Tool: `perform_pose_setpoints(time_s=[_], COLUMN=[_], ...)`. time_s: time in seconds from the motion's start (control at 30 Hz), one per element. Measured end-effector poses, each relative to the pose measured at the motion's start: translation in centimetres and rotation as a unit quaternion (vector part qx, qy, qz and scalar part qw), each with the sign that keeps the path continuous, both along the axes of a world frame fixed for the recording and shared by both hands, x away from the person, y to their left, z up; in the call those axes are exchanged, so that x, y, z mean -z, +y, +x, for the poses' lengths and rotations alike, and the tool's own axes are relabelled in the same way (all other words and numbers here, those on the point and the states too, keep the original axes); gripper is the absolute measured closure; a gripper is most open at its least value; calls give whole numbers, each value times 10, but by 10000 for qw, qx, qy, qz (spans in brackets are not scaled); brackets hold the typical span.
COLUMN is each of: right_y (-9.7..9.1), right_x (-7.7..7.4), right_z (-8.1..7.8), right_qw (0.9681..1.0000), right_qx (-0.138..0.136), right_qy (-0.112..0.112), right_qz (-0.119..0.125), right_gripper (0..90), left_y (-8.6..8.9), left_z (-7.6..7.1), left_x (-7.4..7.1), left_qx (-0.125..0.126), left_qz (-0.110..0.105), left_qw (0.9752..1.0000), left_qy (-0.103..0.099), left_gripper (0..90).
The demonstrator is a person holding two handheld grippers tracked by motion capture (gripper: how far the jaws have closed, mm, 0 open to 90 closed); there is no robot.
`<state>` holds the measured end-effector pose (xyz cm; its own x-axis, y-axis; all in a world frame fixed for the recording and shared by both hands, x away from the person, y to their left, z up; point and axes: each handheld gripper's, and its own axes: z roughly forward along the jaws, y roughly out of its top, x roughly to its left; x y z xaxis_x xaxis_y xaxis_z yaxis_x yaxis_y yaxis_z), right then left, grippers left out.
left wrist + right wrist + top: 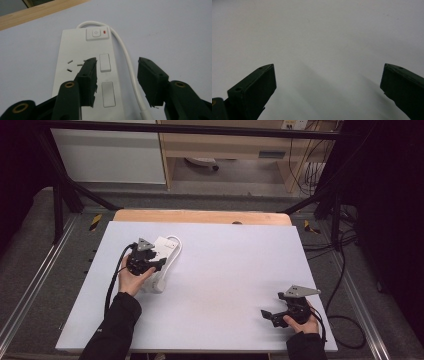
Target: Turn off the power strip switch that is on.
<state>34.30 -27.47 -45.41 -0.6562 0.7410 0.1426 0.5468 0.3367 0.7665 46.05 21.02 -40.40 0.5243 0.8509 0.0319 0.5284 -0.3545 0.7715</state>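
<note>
A white power strip lies flat on the white table, with a switch and a red light at its far end and a white cable curving along its side. My left gripper hovers over the strip's near half, open. One jaw is above the sockets and the other is beyond the cable, and neither pad presses on anything. In the high view the strip is at the left, under the left gripper. My right gripper rests near the front right corner, open wide over bare table.
The white table top ends in a wooden strip at the far side. Black frame posts stand at the back corners. Loose cables lie on the floor at the right.
</note>
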Motion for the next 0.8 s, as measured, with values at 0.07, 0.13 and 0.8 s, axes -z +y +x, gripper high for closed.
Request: perform_pose_setpoints(time_s=[0.07,0.13,0.8], right_y=[0,0,0], right_x=[0,0,0], right_z=[0,0,0], right_qw=[10000,10000,10000], right_qx=[0,3,1], right_qy=[4,6,5], right_qz=[-1,4,21], right_gripper=[9,9,9], left_y=[0,0,0], left_z=[1,1,9], left_x=[1,1,6], left_qx=[-29,-39,-256], left_qz=[-22,-8,-20], left_qw=[10000,10000,9996], left_qy=[0,9,-110], left_gripper=[528,547,766])
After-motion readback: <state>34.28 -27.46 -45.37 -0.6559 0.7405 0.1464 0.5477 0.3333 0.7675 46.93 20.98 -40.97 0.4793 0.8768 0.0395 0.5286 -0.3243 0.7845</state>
